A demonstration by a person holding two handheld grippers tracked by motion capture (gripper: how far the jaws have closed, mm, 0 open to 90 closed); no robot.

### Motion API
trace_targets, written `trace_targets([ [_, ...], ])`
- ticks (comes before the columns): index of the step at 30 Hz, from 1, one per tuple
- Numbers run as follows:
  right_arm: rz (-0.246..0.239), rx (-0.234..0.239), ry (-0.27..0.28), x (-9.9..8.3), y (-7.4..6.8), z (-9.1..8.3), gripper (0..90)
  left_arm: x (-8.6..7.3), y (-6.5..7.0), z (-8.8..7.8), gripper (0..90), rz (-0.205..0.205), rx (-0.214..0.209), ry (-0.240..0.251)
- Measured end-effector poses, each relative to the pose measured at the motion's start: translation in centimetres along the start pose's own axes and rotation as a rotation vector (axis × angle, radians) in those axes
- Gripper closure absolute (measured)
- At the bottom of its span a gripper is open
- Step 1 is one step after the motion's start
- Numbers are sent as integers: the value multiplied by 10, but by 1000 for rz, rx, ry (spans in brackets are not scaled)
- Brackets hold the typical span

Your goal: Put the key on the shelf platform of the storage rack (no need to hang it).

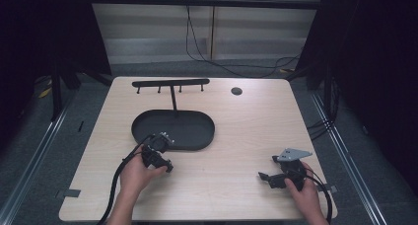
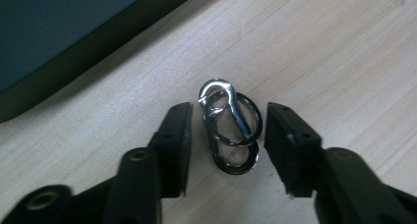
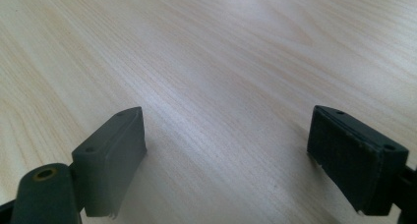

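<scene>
where jaws straddle, key clip (image 2: pixel 229 126), tray (image 2: pixel 59 32) cropped

Dim surroundings, soft close-up blur

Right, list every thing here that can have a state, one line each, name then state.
left gripper: open, jaws either side of the clip, not touching it
right gripper: open, nothing between its jaws
metal clip with ring: flat on the table, snap gate shut, ungripped
black tray: nothing in it
hook rack: upright, nothing hanging
</scene>
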State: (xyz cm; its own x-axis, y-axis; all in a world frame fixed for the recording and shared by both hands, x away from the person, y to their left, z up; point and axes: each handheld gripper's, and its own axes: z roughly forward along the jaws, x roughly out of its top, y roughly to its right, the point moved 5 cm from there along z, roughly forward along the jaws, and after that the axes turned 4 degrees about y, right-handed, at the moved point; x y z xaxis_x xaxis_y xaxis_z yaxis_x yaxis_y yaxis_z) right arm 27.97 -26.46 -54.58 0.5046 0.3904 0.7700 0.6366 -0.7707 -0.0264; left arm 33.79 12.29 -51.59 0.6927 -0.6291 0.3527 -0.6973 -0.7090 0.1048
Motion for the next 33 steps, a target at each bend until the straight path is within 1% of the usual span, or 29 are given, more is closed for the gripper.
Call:
trace_targets([
  [1, 0, 1, 0, 0, 0, 0, 140, 0, 1, 0, 569, 4, -6, -2],
  [2, 0, 0, 0, 0, 0, 0, 140, 1, 2, 0, 608, 5, -6, -2],
  [3, 0, 0, 0, 0, 0, 0, 140, 1, 3, 1, 619, 4, -12, -2],
  [6, 0, 0, 0, 0, 0, 0, 140, 3, 4, 1, 630, -3, -13, -6],
  [7, 0, 0, 0, 0, 0, 0, 140, 3, 4, 1, 633, 2, -11, -7],
  [10, 0, 0, 0, 0, 0, 0, 140, 6, 6, -4, 671, -2, -25, 20],
  [11, 0, 0, 0, 0, 0, 0, 140, 7, 6, -7, 677, 0, -22, 18],
  [12, 0, 0, 0, 0, 0, 0, 140, 8, 7, -8, 715, 1, -46, 30],
  [13, 0, 0, 0, 0, 0, 0, 139, 9, 8, -11, 878, 16, -57, 33],
  [14, 0, 0, 0, 0, 0, 0, 140, 9, 7, -12, 884, 17, -31, 27],
  [15, 0, 0, 0, 0, 0, 0, 140, 9, 7, -11, 887, 6, -43, 33],
  [16, 0, 0, 0, 0, 0, 0, 140, 9, 7, -11, 887, 8, -68, 23],
  [17, 0, 0, 0, 0, 0, 0, 140, 8, 7, -10, 887, 16, -73, 15],
  [21, 0, 0, 0, 0, 0, 0, 140, 8, 8, -10, 887, 18, -67, 20],
  [22, 0, 1, 0, 0, 0, 0, 140, 8, 8, -10, 886, 24, -70, 18],
  [25, 0, 0, 0, 0, 0, 0, 140, 8, 9, -10, 885, 26, -71, 16],
  [27, 0, 0, 0, 0, 0, 0, 140, 8, 9, -10, 885, 31, -73, 13],
  [29, 0, 0, 0, 0, 0, 0, 140, 8, 9, -11, 867, 42, -67, 2],
  [33, 0, 0, 0, 0, 0, 0, 140, 9, 10, -10, 886, 42, -66, -1],
])
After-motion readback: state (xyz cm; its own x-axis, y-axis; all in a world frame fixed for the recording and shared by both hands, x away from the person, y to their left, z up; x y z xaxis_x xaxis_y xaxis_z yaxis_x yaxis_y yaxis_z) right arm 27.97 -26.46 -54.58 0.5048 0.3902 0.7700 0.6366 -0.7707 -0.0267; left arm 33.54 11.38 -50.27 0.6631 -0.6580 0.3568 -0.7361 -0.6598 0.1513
